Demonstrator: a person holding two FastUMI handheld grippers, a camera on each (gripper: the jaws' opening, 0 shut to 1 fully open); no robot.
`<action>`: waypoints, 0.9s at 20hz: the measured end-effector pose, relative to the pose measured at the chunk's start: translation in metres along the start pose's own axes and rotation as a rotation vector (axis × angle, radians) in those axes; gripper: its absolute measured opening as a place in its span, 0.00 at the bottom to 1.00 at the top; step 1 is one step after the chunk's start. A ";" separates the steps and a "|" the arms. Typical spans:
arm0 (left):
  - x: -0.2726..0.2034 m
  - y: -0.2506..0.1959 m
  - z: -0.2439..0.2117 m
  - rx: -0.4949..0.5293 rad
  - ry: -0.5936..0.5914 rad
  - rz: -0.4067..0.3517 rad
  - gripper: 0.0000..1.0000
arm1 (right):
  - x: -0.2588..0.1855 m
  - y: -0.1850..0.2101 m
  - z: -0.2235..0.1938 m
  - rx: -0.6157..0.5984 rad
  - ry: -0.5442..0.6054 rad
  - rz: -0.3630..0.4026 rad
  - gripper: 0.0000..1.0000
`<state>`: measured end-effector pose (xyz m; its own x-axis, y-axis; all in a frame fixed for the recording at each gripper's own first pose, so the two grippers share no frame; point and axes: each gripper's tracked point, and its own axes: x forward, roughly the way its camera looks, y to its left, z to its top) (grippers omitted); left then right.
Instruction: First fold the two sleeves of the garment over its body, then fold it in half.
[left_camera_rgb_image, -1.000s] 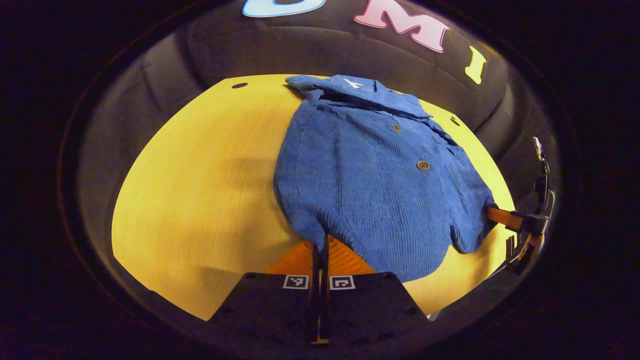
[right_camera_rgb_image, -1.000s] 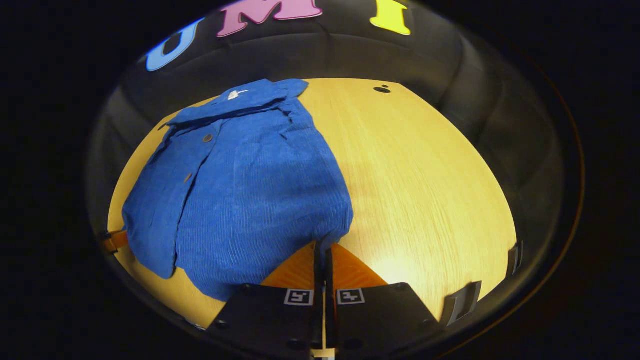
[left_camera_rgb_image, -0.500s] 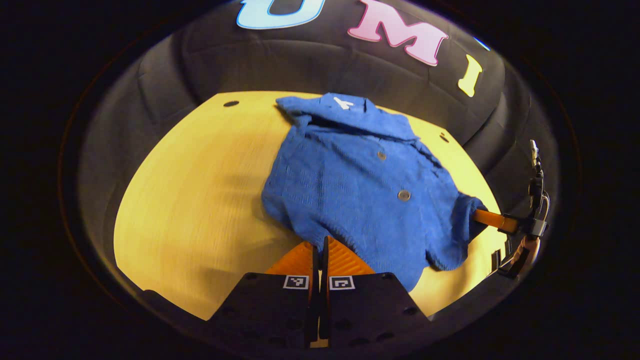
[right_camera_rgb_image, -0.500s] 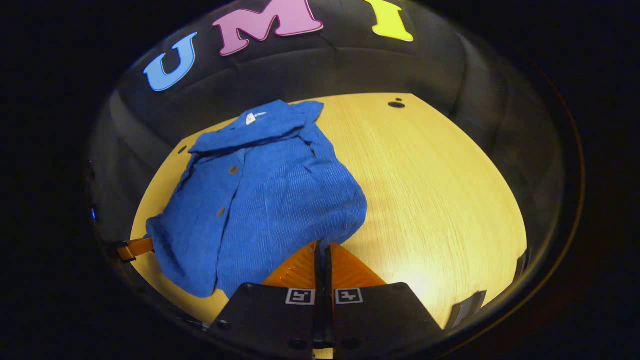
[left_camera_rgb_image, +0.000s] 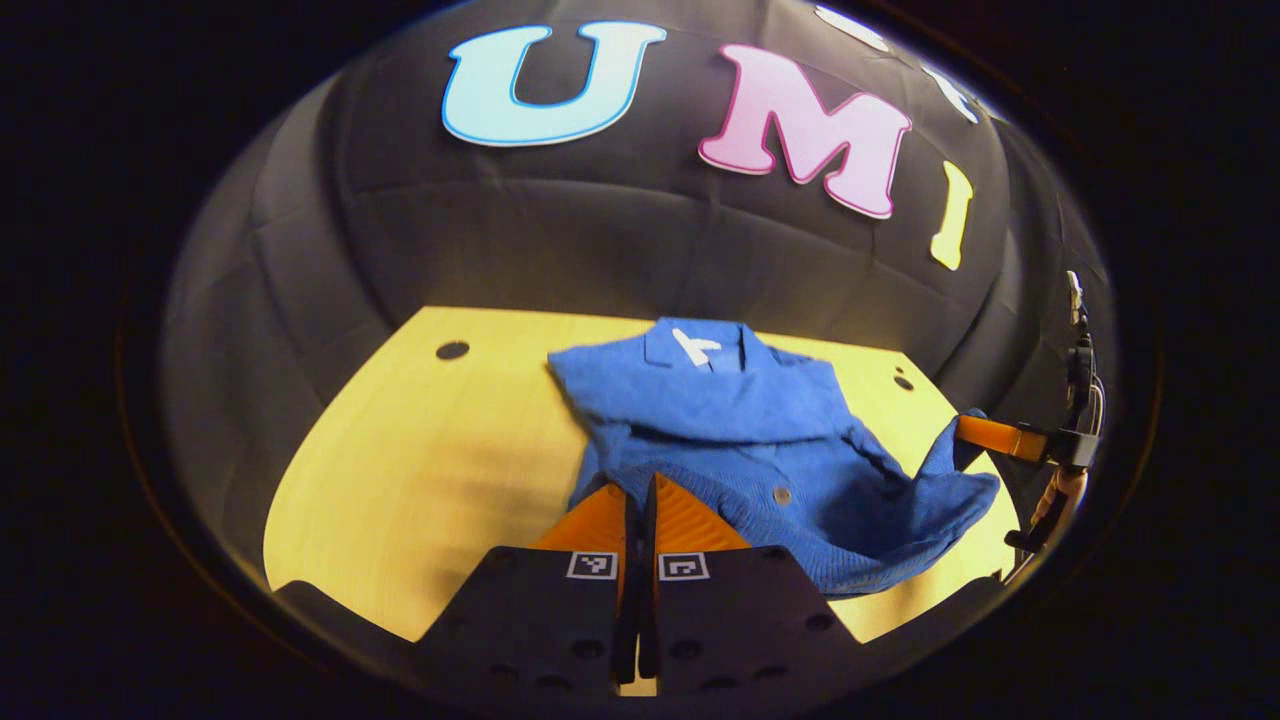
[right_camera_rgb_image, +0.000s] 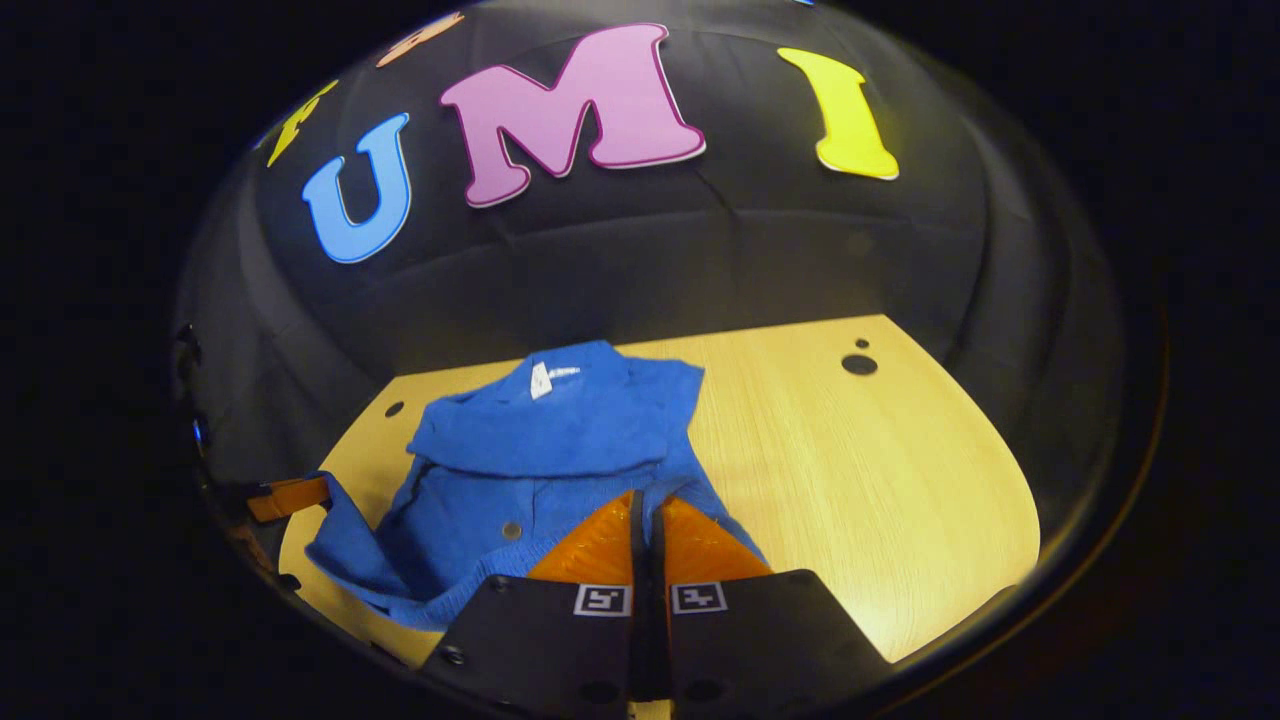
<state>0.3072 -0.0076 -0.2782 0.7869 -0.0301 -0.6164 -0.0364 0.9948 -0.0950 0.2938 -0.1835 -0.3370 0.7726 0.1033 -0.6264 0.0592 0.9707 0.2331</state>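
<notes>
The blue ribbed corduroy garment (left_camera_rgb_image: 730, 420) lies on the pale wooden tabletop (left_camera_rgb_image: 420, 470), its near hem lifted off the wood and hiding the layers beneath; its sleeves cannot be made out. One white neck label (right_camera_rgb_image: 540, 380) and one button (right_camera_rgb_image: 511, 530) show on it. The left hand-held gripper (left_camera_rgb_image: 640, 490) has both fingers pressed together on the hem's left corner; the right hand-held gripper (right_camera_rgb_image: 645, 510) pinches the other corner likewise. Two dark holes (right_camera_rgb_image: 858, 364) mark the tabletop.
</notes>
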 end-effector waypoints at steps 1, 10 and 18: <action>0.013 0.002 0.016 0.000 -0.035 0.006 0.00 | 0.015 0.000 0.014 0.000 -0.019 0.006 0.01; 0.185 0.053 0.135 0.014 -0.384 0.070 0.00 | 0.188 -0.032 0.133 0.058 -0.230 -0.037 0.00; 0.233 0.086 0.109 -0.073 -0.317 0.174 0.81 | 0.250 -0.045 0.086 -0.102 -0.153 -0.106 0.96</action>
<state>0.5551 0.0811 -0.3447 0.9164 0.1823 -0.3564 -0.2215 0.9725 -0.0722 0.5384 -0.2203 -0.4400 0.8529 -0.0271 -0.5214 0.0869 0.9921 0.0906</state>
